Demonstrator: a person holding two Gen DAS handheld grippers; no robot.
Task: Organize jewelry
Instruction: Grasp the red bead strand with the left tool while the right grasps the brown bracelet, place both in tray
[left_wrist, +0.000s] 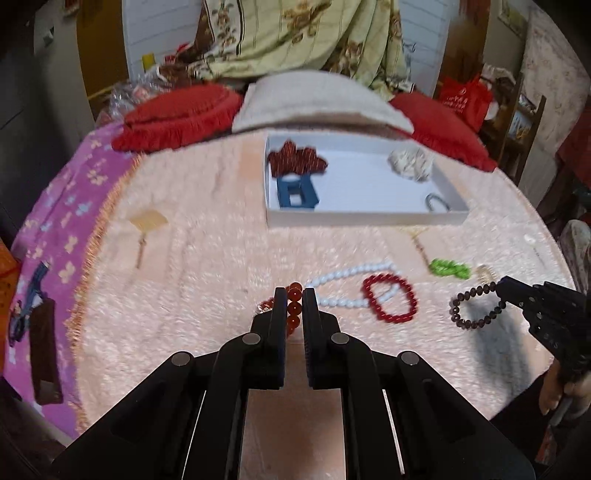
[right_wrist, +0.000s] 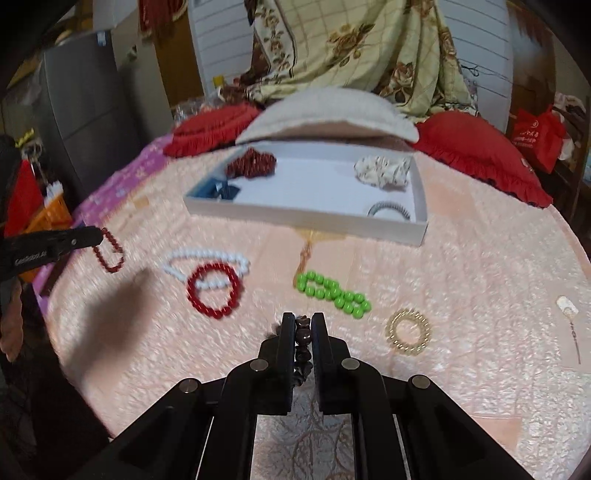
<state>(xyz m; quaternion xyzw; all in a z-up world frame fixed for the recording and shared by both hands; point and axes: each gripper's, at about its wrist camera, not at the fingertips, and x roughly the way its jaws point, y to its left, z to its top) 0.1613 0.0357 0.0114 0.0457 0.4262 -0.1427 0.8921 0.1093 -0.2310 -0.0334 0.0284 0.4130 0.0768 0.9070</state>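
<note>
Left gripper (left_wrist: 294, 295) is pinching an orange bead bracelet (left_wrist: 293, 308) between nearly closed jaws, the loop trailing off to the gripper's left on the pink fuzzy blanket (left_wrist: 192, 295). Right gripper (right_wrist: 303, 321) is clamping a dark brown bead bracelet (right_wrist: 303, 347) the same way, jaws almost together; in the left wrist view that bracelet is hanging as a loop from the right gripper's tips, apparently clear of the blanket with a shadow under it. Landmark is the white tray (left_wrist: 365, 217) sitting on the blanket ahead of both grippers. Lying in front of the tray, between it and the grippers: a white bead strand (right_wrist: 207, 258) with a red bead bracelet (right_wrist: 214, 291) overlapping it, a green bead bracelet (right_wrist: 332, 290) to the right of those, and a gold ring-shaped bracelet (right_wrist: 408, 332) further right of the green one. A yellowish tassel piece (right_wrist: 308, 247) is lying just in front of the tray's near wall. Inside the tray: a dark red beaded piece (left_wrist: 295, 160) at the far left corner, a blue box (left_wrist: 295, 194) just in front of it, a whitish bundle (left_wrist: 412, 164) at the far right corner, and a grey coiled ring (right_wrist: 388, 210) at the near right corner. Red cushions (left_wrist: 177, 114) and a beige pillow (left_wrist: 317, 103) are sitting behind the tray.
</note>
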